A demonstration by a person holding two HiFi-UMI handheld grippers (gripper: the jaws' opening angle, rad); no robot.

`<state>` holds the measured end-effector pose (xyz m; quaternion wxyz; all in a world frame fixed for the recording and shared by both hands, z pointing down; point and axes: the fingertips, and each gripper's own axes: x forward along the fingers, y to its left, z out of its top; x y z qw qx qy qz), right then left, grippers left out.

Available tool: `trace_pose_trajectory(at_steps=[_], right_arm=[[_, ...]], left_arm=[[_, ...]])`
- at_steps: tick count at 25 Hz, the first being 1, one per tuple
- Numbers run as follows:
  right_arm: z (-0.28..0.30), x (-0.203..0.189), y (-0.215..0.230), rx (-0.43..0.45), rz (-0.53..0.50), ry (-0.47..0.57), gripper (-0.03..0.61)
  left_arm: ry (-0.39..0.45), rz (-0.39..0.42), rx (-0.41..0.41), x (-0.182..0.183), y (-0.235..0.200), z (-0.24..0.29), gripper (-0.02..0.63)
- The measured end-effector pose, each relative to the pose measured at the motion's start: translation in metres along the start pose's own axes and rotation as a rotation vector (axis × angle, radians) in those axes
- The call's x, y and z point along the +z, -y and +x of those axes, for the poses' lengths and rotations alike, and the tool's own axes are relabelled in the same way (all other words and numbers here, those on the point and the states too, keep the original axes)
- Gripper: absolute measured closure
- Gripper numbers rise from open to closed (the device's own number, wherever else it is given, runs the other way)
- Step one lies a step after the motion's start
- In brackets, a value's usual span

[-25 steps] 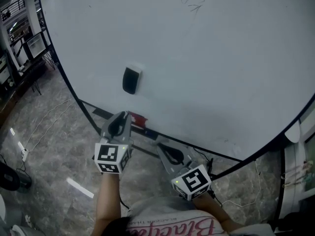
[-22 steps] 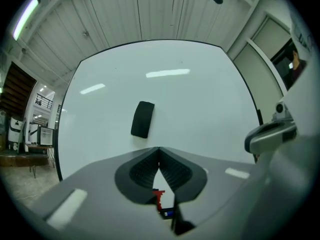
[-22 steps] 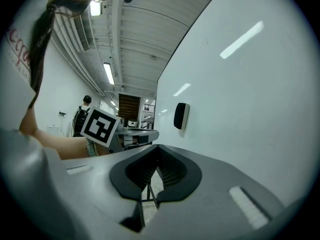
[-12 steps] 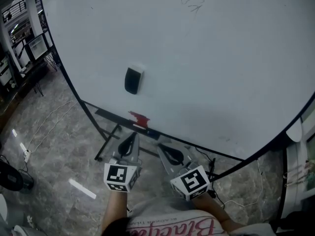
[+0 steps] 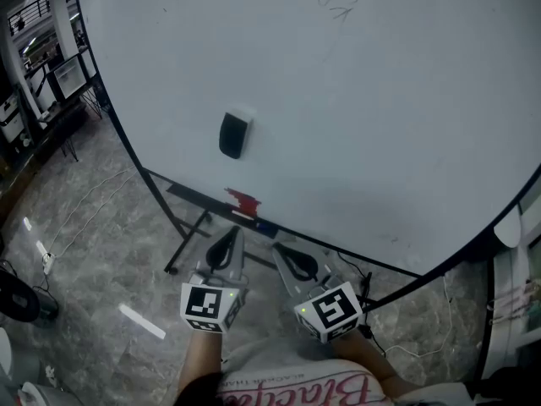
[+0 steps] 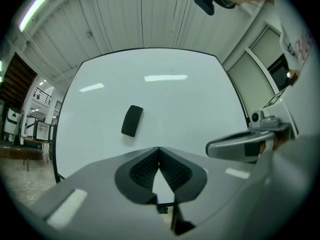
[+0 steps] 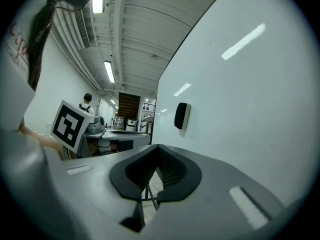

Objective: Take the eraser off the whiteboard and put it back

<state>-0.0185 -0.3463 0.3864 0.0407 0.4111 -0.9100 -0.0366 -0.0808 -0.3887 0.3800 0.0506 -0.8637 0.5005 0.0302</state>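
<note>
A black eraser [image 5: 235, 134] with a pale backing clings to the big whiteboard [image 5: 380, 117], left of its middle; it also shows in the left gripper view [image 6: 132, 120] and the right gripper view [image 7: 181, 116]. My left gripper [image 5: 228, 242] is held low, close to my body and well short of the board, its jaws shut with nothing between them [image 6: 159, 149]. Beside it my right gripper [image 5: 283, 256] points at the board, also shut and empty [image 7: 158, 146]. Neither gripper touches the eraser.
A small red thing [image 5: 243, 201] lies on the board's tray below the eraser. The stand's black legs [image 5: 182, 248] reach over the marble floor, where cables and a power strip [image 5: 44, 262] lie. Desks and shelves [image 5: 38, 91] stand at the left. A faint scribble [image 5: 336, 3] marks the board's top.
My left gripper has drawn back from the board, down and slightly right in the head view, ending beside the right one. The eraser stays on the board; the right gripper has not moved.
</note>
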Motion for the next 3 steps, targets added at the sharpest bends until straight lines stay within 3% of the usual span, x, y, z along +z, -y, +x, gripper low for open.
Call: trace_pose_trajectory(at_steps=[3], right_arm=[[-0.0008, 0.0008, -0.0010, 0.004, -0.002, -0.003, 0.578]], left_arm=[[0.000, -0.002, 0.000, 0.0011, 0.0007, -0.0009, 0.615]])
